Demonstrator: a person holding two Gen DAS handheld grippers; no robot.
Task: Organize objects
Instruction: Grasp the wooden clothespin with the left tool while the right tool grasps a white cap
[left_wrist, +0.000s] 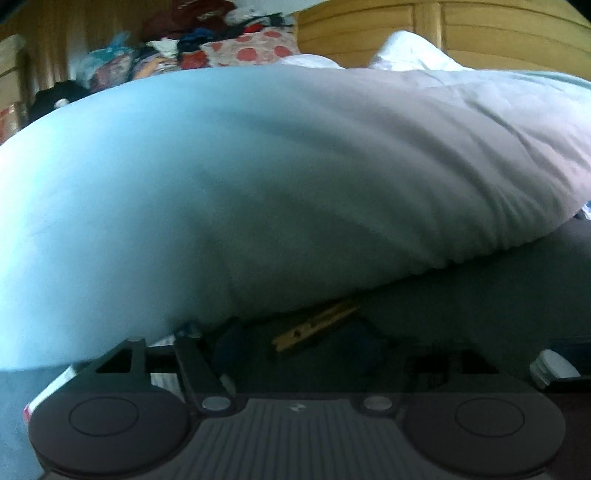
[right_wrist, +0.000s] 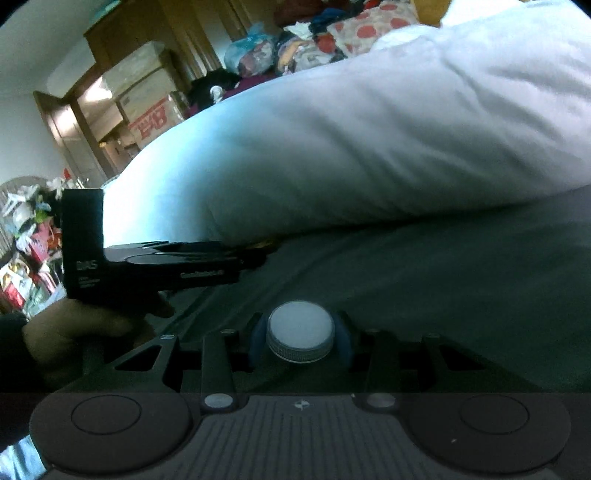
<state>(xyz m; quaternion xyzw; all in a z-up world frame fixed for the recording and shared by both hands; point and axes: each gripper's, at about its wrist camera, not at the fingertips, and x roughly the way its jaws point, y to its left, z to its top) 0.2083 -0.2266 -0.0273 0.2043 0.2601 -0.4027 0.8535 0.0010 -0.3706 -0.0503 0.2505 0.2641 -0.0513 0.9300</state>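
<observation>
A big white pillow (left_wrist: 258, 184) (right_wrist: 332, 147) lies on the grey bed sheet (right_wrist: 443, 277). A wooden clothespin (left_wrist: 314, 326) sticks out from under the pillow's near edge. My left gripper (left_wrist: 303, 349) is pushed in at that edge, its dark fingers open on either side of the clothespin and not pressing it. In the right wrist view a hand (right_wrist: 74, 328) holds the left gripper (right_wrist: 229, 254) low against the pillow. My right gripper (right_wrist: 301, 345) is shut on a white ribbed bottle cap (right_wrist: 300, 328), with a blue pad on each side. The cap (left_wrist: 550, 363) also shows at the right in the left wrist view.
A wooden headboard (left_wrist: 480, 29) stands behind the pillow. Piled clothes and bags (left_wrist: 221, 44) crowd the far side of the bed. Beyond it are cardboard boxes (right_wrist: 147, 96) and an open door (right_wrist: 66, 133). Colourful clutter (right_wrist: 26, 240) fills the far left.
</observation>
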